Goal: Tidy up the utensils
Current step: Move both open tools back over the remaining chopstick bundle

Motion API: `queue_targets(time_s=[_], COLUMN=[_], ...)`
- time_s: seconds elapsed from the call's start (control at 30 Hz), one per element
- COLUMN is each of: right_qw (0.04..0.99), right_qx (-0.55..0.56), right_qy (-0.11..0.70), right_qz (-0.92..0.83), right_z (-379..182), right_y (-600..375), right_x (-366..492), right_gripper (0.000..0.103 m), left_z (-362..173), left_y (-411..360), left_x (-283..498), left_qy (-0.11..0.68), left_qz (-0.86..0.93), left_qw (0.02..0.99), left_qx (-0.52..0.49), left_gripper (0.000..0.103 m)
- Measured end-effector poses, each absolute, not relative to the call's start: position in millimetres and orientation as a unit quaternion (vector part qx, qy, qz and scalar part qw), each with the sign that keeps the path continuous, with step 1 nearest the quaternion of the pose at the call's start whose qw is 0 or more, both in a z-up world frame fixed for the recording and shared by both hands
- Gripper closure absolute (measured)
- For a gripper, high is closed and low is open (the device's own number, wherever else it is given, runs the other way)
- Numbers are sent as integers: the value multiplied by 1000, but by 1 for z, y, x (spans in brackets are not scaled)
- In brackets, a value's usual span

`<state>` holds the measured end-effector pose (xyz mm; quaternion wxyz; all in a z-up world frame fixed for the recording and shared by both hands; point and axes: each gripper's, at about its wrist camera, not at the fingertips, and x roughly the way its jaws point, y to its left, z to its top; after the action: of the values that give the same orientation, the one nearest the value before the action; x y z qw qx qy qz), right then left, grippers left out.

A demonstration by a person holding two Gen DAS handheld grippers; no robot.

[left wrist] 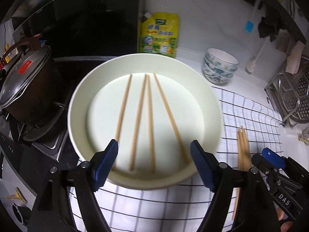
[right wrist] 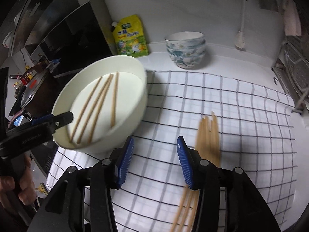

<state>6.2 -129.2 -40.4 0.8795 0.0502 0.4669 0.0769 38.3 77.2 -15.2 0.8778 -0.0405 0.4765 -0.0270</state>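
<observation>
A round white dish [left wrist: 77, 104] sits at the left edge of the checked cloth and holds several wooden chopsticks [left wrist: 148, 116], lying lengthwise. My left gripper [left wrist: 154, 158] is open over the dish's near rim, empty. The dish [right wrist: 135, 104] and its chopsticks [right wrist: 96, 106] also show in the right wrist view. A loose bundle of chopsticks [right wrist: 208, 135] lies on the cloth just right of my right gripper [right wrist: 155, 160], which is open and empty above the cloth. The bundle [left wrist: 243, 148] and the right gripper [left wrist: 274, 158] also show in the left wrist view.
A dark pot with a glass lid [left wrist: 29, 85] stands on the stove to the left. A yellow refill pouch [left wrist: 158, 34] leans on the back wall. Stacked patterned bowls [left wrist: 220, 65] sit behind the checked cloth [right wrist: 231, 116]. A metal drying rack [left wrist: 291, 96] stands at the right.
</observation>
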Motion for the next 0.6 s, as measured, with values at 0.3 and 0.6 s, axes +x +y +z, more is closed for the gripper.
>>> queue_targets(time_s=[0.3,0.6], right_qw=[868,860], right_qx=[53,36], right_qy=[493,509], right_qz=[25,10], right_z=[-63,-90], right_y=[-200,-234], right_x=[-24,-37], right_gripper=[56,56], left_z=[-17,-25], left_y=[20,-36], left_x=[20,5], left_qy=[478,478], left_qz=[-65,-101], left_qw=[875,872], left_qx=[-33,-4], left_gripper=[23,18])
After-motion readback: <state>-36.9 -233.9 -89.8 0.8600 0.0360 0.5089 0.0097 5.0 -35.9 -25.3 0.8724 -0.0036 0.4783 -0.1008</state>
